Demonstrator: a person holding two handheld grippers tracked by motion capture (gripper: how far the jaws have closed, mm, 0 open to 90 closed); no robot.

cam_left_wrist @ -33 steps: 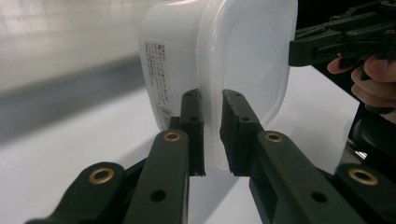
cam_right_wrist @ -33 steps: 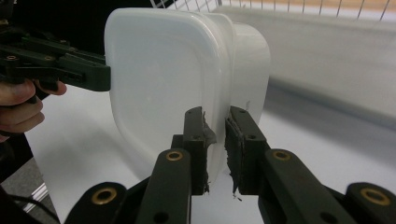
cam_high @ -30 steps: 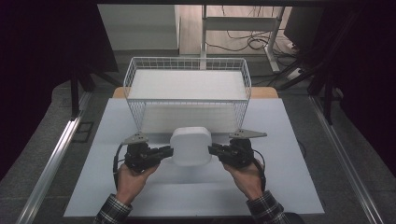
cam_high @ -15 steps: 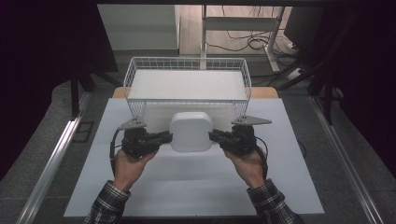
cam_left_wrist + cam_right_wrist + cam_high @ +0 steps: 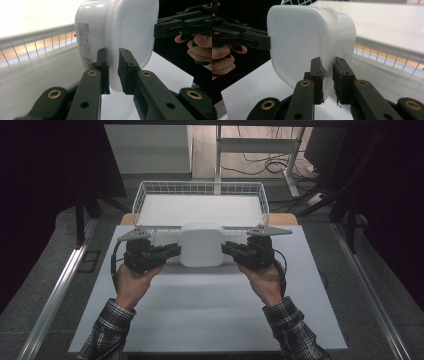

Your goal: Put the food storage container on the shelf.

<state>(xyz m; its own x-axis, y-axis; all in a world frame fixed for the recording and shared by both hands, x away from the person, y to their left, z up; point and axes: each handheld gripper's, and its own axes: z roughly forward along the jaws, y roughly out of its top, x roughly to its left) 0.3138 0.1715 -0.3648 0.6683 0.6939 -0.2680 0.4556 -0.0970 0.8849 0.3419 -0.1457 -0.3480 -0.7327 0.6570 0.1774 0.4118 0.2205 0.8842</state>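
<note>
A white plastic container with a lid (image 5: 201,244) is held in the air between both grippers, just in front of the wire basket (image 5: 150,195). My left gripper (image 5: 175,250) is shut on the lid's rim at the container's left side; in the left gripper view its jaws pinch the rim of the container (image 5: 117,37). On the opposite side my right gripper (image 5: 226,248) is shut on the rim, and the right gripper view has the container (image 5: 302,42) clamped between its jaws. A label shows on the container's side.
The white wire basket stands at the back of the white table (image 5: 200,320), with a white liner inside it. Its near wall (image 5: 37,47) is close behind the container. Metal rails (image 5: 55,290) run along both table sides. Cables lie on the floor beyond.
Both grippers have lifted the container and carried it away from the person, toward the basket's near wall. Both hands keep their hold.
</note>
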